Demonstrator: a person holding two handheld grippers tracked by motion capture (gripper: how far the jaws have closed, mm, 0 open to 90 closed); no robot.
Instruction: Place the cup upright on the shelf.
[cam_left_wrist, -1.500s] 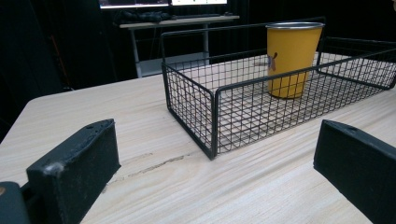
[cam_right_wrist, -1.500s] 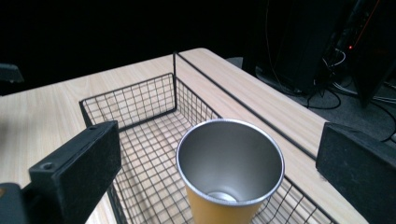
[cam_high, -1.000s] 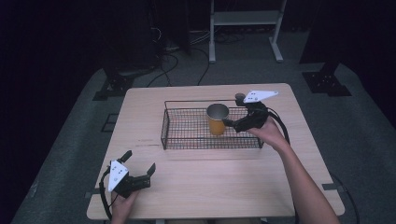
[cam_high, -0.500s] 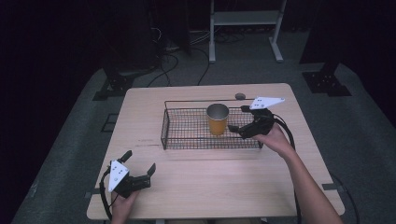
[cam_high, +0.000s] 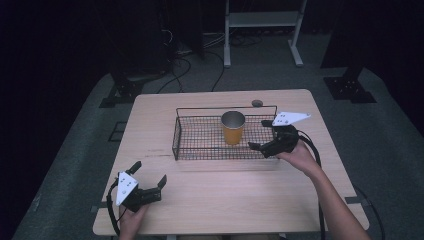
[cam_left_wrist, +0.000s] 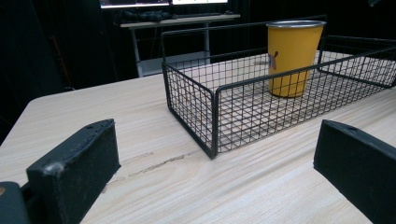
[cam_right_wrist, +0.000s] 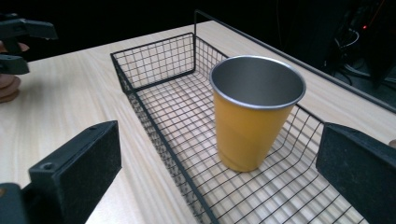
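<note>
Table (cam_high: 220, 200): pale wood, bare near edge; carries all else.
Wire basket (cam_high: 200, 150): black mesh tray, long side running left to right, set at the far middle of the table; open top.
Yellow cup (cam_high: 233, 127): upright inside the basket, roughly central, metal rim and grey interior, open mouth up; standing free, touched by neither tool.
Right gripper (cam_high: 264, 135): at the right end of the basket, over its near right corner; jaws spread wide and holding nothing; cup framed between the two jaws in the right gripper view, well apart from both.
Left gripper (cam_high: 148, 181): low at the near left of the table, just above or on the wood (cannot tell which); jaws spread, empty; pointed toward the basket's left end.
Small dark disc (cam_high: 257, 103): on the table just beyond the basket's far rim; nature unclear.
Step in hand (judged): cup set in the basket, right tool released beside it.
To do it well (judged): draw back level and high enough to clear the right basket wall; keep jaws wide past the rim; avoid nudging the tall, light cup, likely easy to tip on mesh.
</note>
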